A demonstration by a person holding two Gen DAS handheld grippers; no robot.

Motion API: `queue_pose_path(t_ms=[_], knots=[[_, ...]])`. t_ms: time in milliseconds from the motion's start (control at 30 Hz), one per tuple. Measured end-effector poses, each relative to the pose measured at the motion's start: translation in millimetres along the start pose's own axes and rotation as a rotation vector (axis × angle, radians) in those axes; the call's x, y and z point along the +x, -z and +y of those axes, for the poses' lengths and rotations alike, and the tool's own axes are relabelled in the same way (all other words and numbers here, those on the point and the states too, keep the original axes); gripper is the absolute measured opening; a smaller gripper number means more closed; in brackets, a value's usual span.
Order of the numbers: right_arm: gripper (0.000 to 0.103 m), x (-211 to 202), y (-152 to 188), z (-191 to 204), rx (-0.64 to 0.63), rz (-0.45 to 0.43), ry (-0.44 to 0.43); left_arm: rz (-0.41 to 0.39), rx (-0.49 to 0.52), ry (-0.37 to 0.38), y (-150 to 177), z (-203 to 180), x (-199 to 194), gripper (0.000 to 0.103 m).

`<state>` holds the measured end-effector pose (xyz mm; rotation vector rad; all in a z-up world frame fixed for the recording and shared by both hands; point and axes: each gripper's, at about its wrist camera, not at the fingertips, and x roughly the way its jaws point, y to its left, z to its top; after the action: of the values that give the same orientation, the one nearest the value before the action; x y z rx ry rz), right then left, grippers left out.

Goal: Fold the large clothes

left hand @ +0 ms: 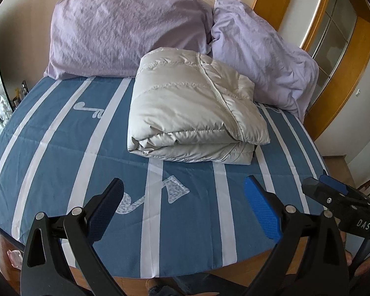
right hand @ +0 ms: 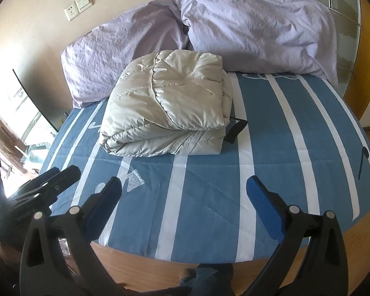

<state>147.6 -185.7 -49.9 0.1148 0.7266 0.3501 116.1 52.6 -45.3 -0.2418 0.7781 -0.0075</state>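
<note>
Your left gripper and right gripper both hang near the foot of the bed, jaws spread wide and holding nothing. On the blue striped sheet, the pale puffer jacket lies folded into a thick bundle, touching the lilac pillows. It looks almost finished. If you press it flatter, come from both sides together, because the slippery padding may spring open. Tuck the black strap under.
</note>
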Motion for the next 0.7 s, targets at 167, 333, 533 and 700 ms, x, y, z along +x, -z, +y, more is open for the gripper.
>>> queue_pose_path(t_ms=[167,333,533,700], knots=[[0.101,3.0,0.1,-0.4,0.006,0.011,-0.015,-0.002,0.000,0.010,0.8,1.0,0.3,0.098],[0.101,5.3,0.1,0.4,0.011,0.018,-0.018,0.001,-0.010,0.014,0.8,1.6,2.4,0.098],[0.101,7.9,-0.3,1.5,0.008,0.023,-0.018,0.003,-0.010,0.016,0.3,0.4,4.0,0.098],[0.101,9.2,-0.2,1.3,0.010,0.024,-0.018,0.003,-0.009,0.016,0.2,1.0,4.1,0.098]])
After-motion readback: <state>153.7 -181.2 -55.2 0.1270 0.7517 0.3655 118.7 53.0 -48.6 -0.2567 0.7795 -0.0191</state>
